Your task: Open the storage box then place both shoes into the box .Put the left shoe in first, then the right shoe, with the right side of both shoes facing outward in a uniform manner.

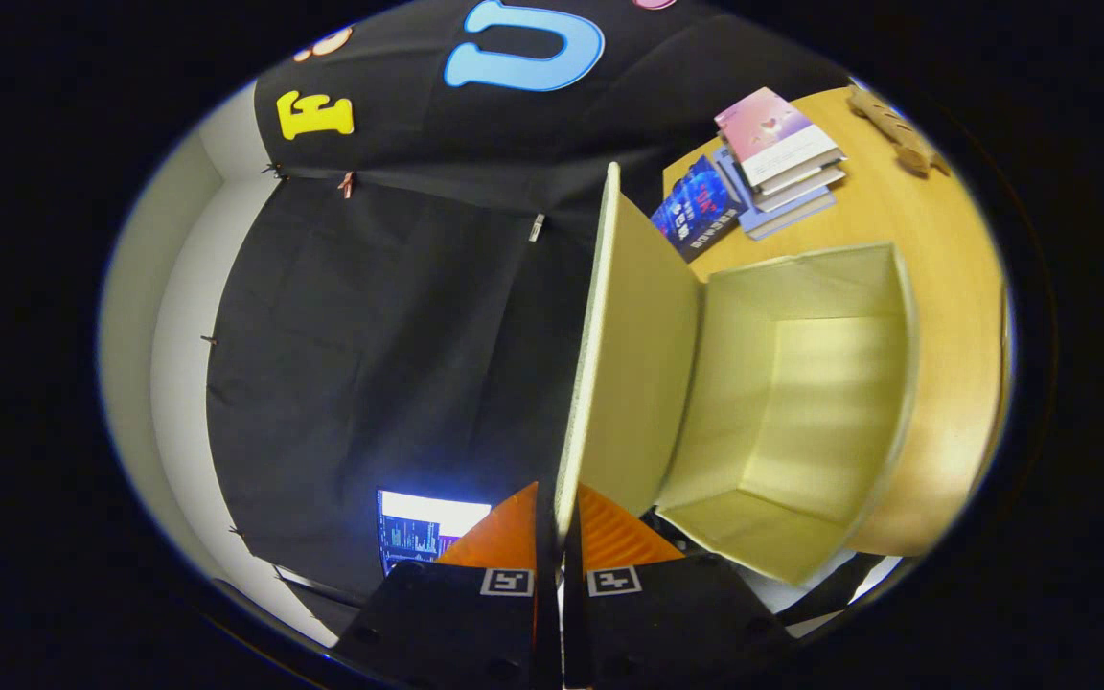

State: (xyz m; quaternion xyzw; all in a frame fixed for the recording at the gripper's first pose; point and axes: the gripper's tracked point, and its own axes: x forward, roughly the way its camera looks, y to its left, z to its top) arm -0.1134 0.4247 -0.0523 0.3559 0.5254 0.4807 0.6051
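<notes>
Tool [558,522] clamped on the lid [624,355]
Both fingers pinch the lid's edge, lid swung up off the box [801,402], box open on the desk [935,249] near books [782,158]

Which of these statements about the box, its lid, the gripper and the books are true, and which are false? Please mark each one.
1. The gripper is shut on the lid of the storage box. True.
2. A shoe already lies inside the storage box. False: its inside is bare.
3. The lid is raised and the box stands open. True.
4. The stack of books rests on the lid. False: it rests on the table, beyond the box.
</notes>
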